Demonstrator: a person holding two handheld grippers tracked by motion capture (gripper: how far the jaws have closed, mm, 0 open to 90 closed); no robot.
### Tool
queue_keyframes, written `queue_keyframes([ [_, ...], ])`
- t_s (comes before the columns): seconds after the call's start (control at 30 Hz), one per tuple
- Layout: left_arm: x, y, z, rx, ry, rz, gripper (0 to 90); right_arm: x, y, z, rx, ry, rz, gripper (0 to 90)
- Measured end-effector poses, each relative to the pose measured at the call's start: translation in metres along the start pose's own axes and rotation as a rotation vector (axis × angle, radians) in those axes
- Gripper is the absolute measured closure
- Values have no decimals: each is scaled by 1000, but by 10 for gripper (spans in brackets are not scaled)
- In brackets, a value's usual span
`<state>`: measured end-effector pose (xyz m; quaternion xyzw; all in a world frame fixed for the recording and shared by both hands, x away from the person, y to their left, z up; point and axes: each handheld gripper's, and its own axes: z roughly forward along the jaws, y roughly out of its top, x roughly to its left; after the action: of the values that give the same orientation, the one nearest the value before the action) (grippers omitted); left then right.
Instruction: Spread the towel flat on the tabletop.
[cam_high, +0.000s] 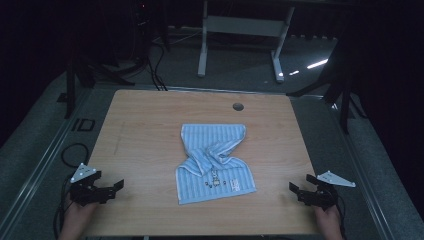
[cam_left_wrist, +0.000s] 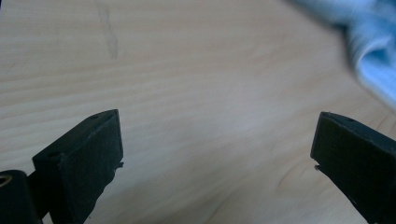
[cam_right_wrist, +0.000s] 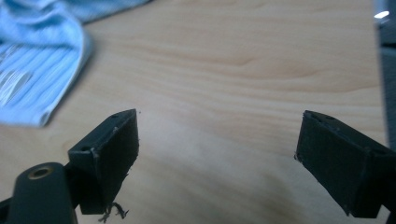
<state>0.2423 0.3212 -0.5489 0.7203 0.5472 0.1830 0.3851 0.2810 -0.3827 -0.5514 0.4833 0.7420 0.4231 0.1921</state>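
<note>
Noted blue striped towel crumpled mid-table. Left gripper and right gripper parked at near corners, jaws apart, empty. Judged pre-grasp; next: reach towel's 2 near corners.

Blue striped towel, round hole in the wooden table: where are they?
Blue striped towel (cam_high: 212, 160), high view, on its twisted middle.
Round hole (cam_high: 238, 106), high view, on its dark centre, near the wooden table's (cam_high: 140, 135) far edge.

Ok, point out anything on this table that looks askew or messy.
The blue striped towel at the middle of the wooden table is the odd thing: it is twisted and bunched at its waist, the upper part folded over crookedly, not lying flat. Both the left gripper and the right gripper sit open near the front corners, well apart from it.
</note>
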Motion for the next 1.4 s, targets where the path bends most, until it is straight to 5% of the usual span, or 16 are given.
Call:
queue_keyframes([
  [0.17, 3, 2, -1, 138, -23, 27, 21, -3, 4, 0, 109, 30, -66, 124],
  [0.27, 1, 5, -3, 216, -36, 58, 21, -5, 9, -1, 165, 103, -68, 124],
  [0.33, 0, 8, -4, 268, -17, 89, 20, -4, 13, -1, 206, 108, -95, 125],
  [0.53, -5, 16, -7, 380, -46, 154, 20, 3, 28, -2, 314, 123, -174, 127],
  [0.7, -11, 25, -11, 438, -54, 214, 20, 8, 35, 3, 456, 149, -237, 134],
  [0.83, -19, 30, -11, 520, -27, 283, 20, 17, 41, 8, 570, 179, -287, 134],
  [0.93, -23, 34, -10, 564, -47, 299, 20, 23, 46, 10, 633, 180, -335, 135],
  [1.1, -33, 37, -5, 685, -43, 385, 20, 33, 58, 11, 781, 145, -439, 144],
  [1.3, -40, 41, -1, 769, -53, 420, 21, 44, 66, 16, 963, 108, -490, 144],
  [1.4, -41, 41, 2, 802, -56, 437, 21, 48, 65, 20, 1001, 113, -509, 143],
])
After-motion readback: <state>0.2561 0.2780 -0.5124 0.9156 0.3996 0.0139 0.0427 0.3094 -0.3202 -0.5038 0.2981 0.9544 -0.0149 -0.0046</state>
